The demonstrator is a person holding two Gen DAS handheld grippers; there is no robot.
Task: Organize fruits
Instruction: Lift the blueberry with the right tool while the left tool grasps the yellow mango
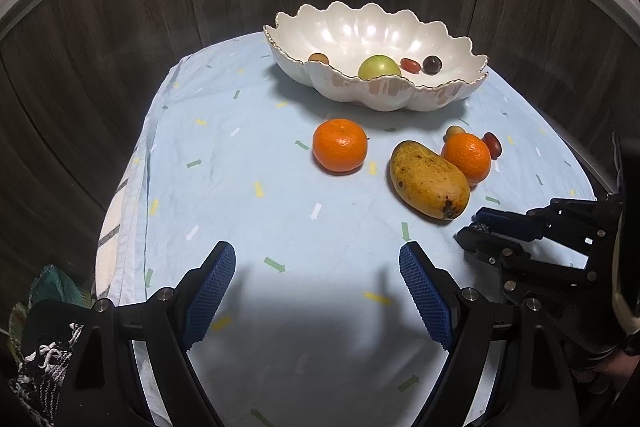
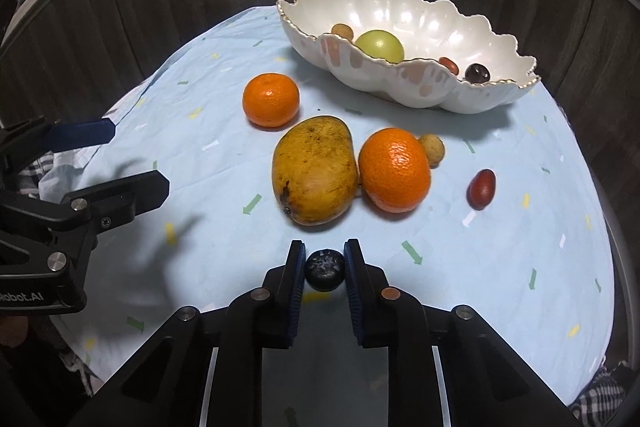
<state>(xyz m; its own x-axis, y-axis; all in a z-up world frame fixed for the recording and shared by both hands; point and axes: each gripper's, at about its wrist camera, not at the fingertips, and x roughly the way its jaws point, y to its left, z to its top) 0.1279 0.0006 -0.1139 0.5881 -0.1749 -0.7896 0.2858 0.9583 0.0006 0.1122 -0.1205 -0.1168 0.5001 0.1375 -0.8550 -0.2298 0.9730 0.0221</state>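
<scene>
My right claw (image 2: 324,263) clamped on small dark fruit (image 2: 324,270), low over counter (image 2: 500,227), in front of mango (image 2: 314,171). My left claw (image 1: 316,291) apart, nothing between pads, hovers over blue cloth (image 1: 240,187). Mango touches one orange (image 2: 394,170); second orange (image 2: 271,100) apart, nearer bowl (image 2: 420,87). Red fruit (image 2: 481,189) alone on cloth. Bowl holds green fruit (image 2: 379,45) and three small ones.

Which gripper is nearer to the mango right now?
Right. The right gripper, shut on a small dark fruit, sits just in front of the mango; the left gripper hangs open farther back.
</scene>
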